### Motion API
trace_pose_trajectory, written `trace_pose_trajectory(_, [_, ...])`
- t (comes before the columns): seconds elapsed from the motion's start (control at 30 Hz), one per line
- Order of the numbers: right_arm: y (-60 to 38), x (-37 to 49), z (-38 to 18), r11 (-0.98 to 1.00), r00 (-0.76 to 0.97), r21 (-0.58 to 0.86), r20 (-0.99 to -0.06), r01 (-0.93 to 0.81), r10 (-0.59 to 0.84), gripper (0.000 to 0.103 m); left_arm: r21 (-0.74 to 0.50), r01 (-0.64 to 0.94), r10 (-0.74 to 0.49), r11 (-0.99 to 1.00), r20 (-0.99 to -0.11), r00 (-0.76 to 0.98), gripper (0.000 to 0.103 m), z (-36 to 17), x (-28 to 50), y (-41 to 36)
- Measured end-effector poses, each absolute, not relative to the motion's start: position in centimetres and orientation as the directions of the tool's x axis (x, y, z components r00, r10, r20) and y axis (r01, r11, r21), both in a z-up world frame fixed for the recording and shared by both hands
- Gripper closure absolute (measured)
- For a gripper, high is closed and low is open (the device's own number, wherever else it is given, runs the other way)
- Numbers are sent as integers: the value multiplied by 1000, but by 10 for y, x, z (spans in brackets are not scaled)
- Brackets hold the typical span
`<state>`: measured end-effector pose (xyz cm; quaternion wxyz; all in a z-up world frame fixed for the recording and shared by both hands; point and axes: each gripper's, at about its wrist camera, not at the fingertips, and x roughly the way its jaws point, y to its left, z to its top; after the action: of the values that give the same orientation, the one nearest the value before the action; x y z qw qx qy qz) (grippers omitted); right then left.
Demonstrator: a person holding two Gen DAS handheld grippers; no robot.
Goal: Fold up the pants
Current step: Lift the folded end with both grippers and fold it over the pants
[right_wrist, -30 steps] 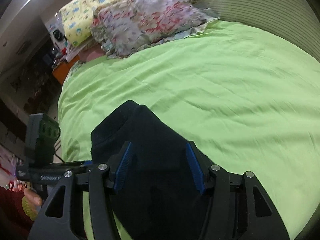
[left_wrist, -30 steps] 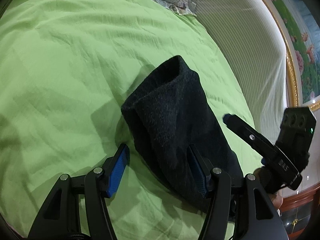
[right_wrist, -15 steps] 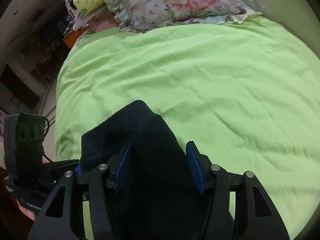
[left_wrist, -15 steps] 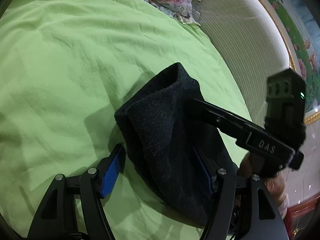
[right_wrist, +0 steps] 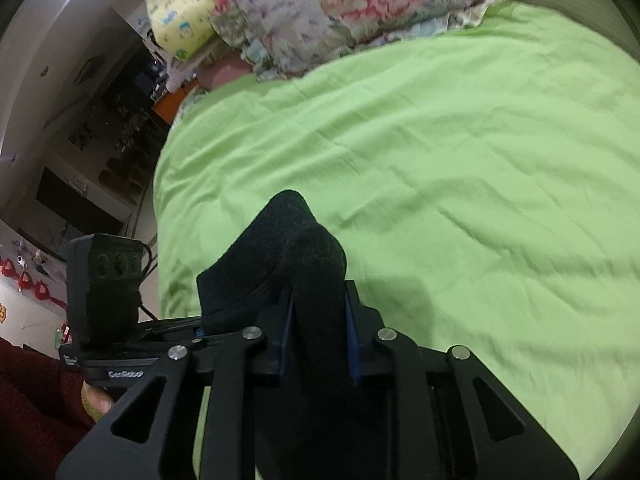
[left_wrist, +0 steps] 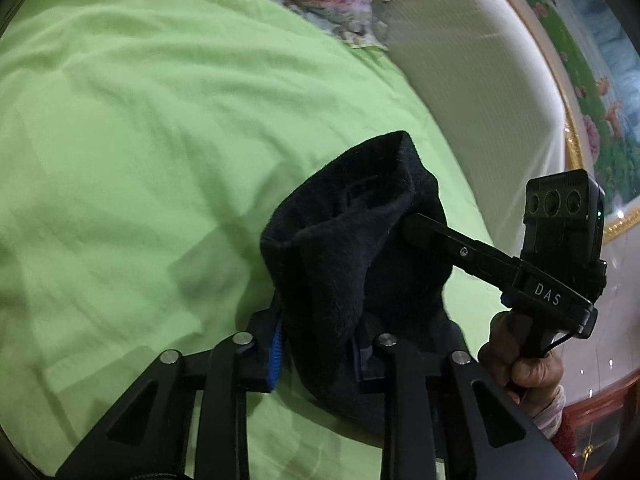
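The black pants (left_wrist: 352, 256) were bunched into a thick fold and held above the green bedsheet (left_wrist: 152, 128), near its edge. We closed the left gripper (left_wrist: 318, 344) on the lower part of the bundle, its blue-padded jaws pressed against the cloth on both sides. In the left wrist view, the right gripper (left_wrist: 416, 226) reached in from the right, its tip buried in the upper fold of the fabric; the right hand (left_wrist: 520, 360) grasped its handle below the attached camera block (left_wrist: 562, 216). In the right wrist view, the right gripper (right_wrist: 318, 316) was likewise clamped on a raised ridge of the pants (right_wrist: 304, 264), the jaws drawn in to the thickness of the cloth. The left gripper (right_wrist: 192, 330) lay at the lower left of that view, touching the same bundle. The sheet (right_wrist: 440, 160) was wrinkled throughout. Floral pillows (right_wrist: 340, 4) and a yellow printed pillow (right_wrist: 176, 12) lay at the far end of the bed, and a pale ribbed headboard (left_wrist: 480, 92) rose beside it.
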<state>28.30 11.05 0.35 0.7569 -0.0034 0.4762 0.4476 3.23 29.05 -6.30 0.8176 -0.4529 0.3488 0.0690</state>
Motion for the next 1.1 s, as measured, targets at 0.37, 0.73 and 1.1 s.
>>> trace_pose_trajectory(0.37, [30, 232, 60, 642, 335, 444, -590, -625, 735, 81, -666, -240, -247, 706, -549, 798, 83, 18, 35, 232])
trace_pose_trajectory(0.73, [-89, 164, 87, 693, 529, 464, -448, -552, 721, 82, -607, 24, -395, 795, -488, 778, 84, 87, 52, 113])
trace_pose_trajectory(1.1, [-184, 121, 59, 723, 635, 543, -388, -428, 668, 82, -515, 156, -464, 843, -549, 695, 83, 90, 69, -2])
